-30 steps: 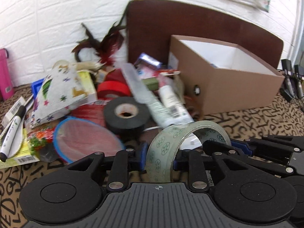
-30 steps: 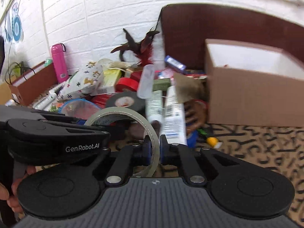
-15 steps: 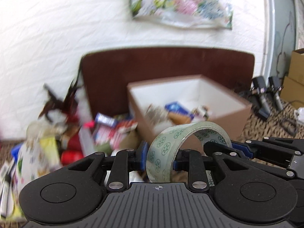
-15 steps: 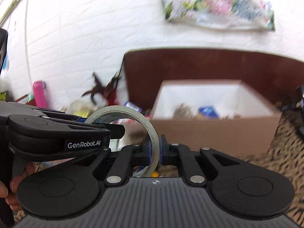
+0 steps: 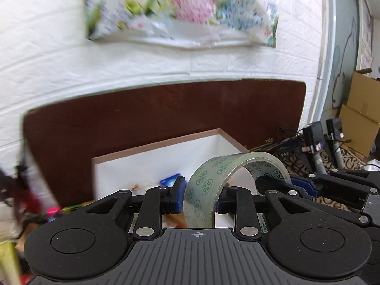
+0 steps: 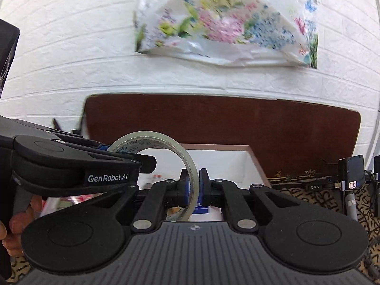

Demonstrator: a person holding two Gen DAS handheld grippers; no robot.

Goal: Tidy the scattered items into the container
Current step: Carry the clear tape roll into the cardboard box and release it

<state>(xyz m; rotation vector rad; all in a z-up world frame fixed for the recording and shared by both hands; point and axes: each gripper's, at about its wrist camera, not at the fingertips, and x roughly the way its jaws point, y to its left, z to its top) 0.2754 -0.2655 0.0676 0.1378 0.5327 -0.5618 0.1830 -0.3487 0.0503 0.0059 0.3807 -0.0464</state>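
A roll of clear tape (image 5: 209, 185) with a green flower print hangs between both grippers. My left gripper (image 5: 200, 197) is shut across the roll's width. My right gripper (image 6: 194, 190) is shut on the roll's band (image 6: 147, 137), and it reaches in from the right in the left wrist view (image 5: 332, 185). The left gripper (image 6: 83, 163) crosses the right wrist view from the left. Just ahead and below stands the open cardboard box (image 5: 154, 146) with white inner walls (image 6: 225, 163). A blue item (image 5: 169, 180) lies inside; the rest of its floor is hidden by the grippers.
A dark brown board (image 5: 166, 109) leans on the white brick wall behind the box. A floral plastic bag (image 6: 225, 23) hangs above. Chargers and cables (image 5: 315, 135) lie to the right on the patterned cloth (image 6: 320, 197). Blurred clutter (image 5: 35, 190) sits left of the box.
Both grippers have risen with the tape roll and swung right, from over the pile of items to just before the open box. Grip on the roll is unchanged.
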